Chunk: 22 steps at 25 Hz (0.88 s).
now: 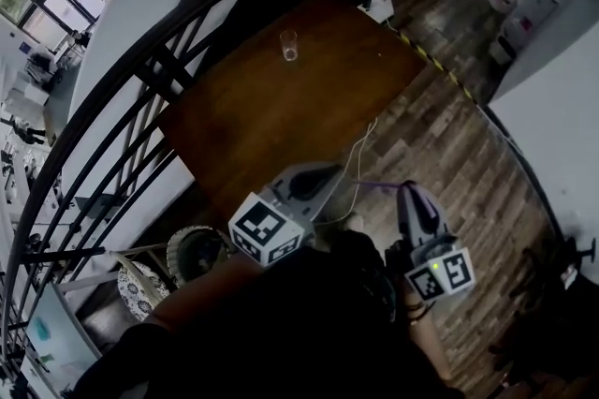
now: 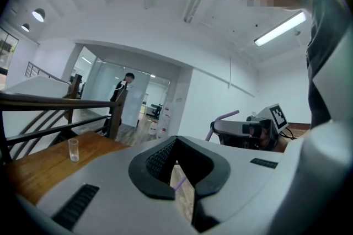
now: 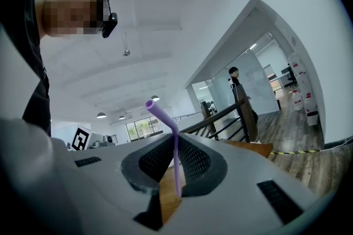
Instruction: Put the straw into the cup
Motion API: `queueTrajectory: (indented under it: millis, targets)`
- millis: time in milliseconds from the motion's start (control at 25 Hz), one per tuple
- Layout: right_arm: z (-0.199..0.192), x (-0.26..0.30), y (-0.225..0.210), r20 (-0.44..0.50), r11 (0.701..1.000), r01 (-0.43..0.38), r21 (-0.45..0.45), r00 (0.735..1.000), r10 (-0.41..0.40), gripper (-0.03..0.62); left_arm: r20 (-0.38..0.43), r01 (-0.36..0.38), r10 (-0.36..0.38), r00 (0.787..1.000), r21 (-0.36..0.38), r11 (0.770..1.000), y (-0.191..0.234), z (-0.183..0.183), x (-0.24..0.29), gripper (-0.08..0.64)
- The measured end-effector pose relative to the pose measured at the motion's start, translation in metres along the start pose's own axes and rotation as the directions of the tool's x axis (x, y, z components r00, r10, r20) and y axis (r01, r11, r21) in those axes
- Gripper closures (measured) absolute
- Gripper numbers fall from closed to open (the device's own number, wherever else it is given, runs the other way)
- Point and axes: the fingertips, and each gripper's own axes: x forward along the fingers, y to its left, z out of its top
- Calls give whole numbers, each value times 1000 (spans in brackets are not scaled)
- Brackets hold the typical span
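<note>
The straw (image 3: 175, 162), purple with a bent top, is clamped upright between the jaws of the right gripper (image 3: 175, 139), which are closed tight against it. Its bent end rises above the jaw tips and its lower end hangs below them. In the head view the straw (image 1: 379, 187) is seen sticking out sideways from the right gripper towards the left gripper (image 2: 175, 143).

The left gripper's jaws are brought together at their tips, with nothing held there. A thin purple sliver is seen low in the gap behind the tips, but what it is cannot be told.

The cup (image 1: 289, 45), small and clear, is stood upright near the far edge of the brown wooden table (image 1: 281, 116), well apart from both grippers.

No words can be read. Only black-and-white square patterns are carried on the left marker cube (image 1: 265, 231) and the right marker cube (image 1: 440, 271).
</note>
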Motion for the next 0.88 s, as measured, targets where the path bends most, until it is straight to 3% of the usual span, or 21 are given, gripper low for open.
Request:
queueTrajectory:
  millis: [440, 880]
  targets:
    - [8, 66, -20, -50, 987, -161, 1, 986, 161, 557, 26, -154, 154, 988, -27, 988, 46, 12, 13, 549]
    - [30, 125, -111, -113, 962, -274, 14, 955, 274, 557, 32, -276, 278, 960, -63, 959, 88, 15, 102, 549]
